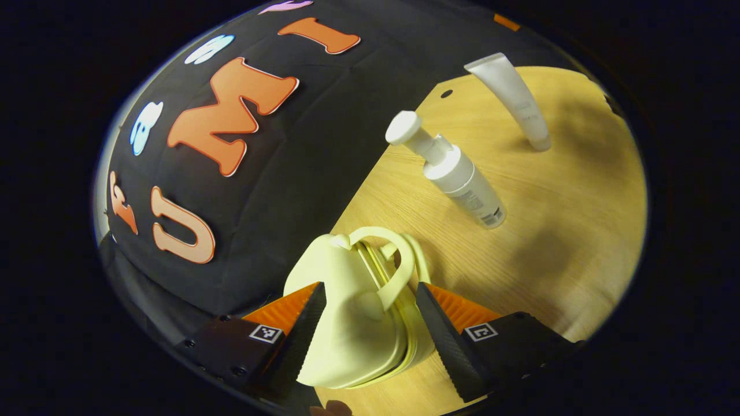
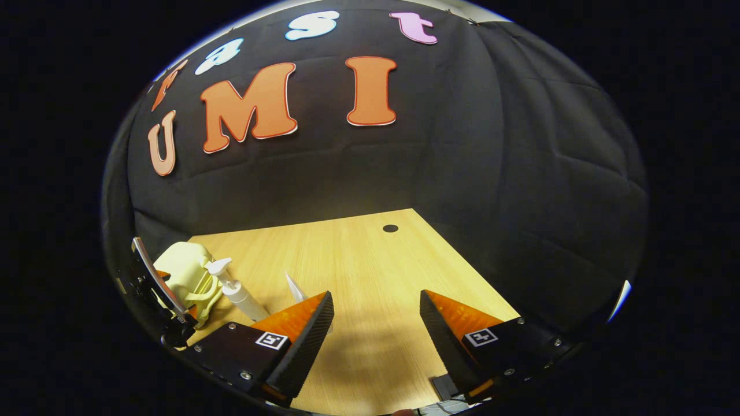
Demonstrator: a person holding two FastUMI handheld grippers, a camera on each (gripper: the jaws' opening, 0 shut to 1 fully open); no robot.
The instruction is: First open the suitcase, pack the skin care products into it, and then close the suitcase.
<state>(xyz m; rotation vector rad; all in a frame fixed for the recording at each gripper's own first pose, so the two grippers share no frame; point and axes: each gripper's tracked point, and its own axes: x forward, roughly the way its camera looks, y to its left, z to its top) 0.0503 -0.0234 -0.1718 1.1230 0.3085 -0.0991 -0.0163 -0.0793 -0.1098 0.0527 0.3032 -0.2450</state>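
Observation:
A small pale yellow suitcase (image 1: 347,329) stands closed on the wooden table (image 1: 578,231), its loop handle (image 1: 399,260) pointing away from me. My left gripper (image 1: 370,300) is open at full width, with one finger on each side of the case, close to its walls. Beyond the case stand a white pump bottle (image 1: 462,179) and a white tube (image 1: 514,98). In the right gripper view, the suitcase (image 2: 185,268), the pump bottle (image 2: 237,292) and the tube's tip (image 2: 296,287) sit at the far left. My right gripper (image 2: 376,306) hovers open over bare table with nothing between its fingers.
The table (image 2: 376,260) ends at the black cloth wall behind and to the right. A small round hole (image 2: 390,228) lies near its far corner. Bare wood stretches between the bottles and my right gripper.

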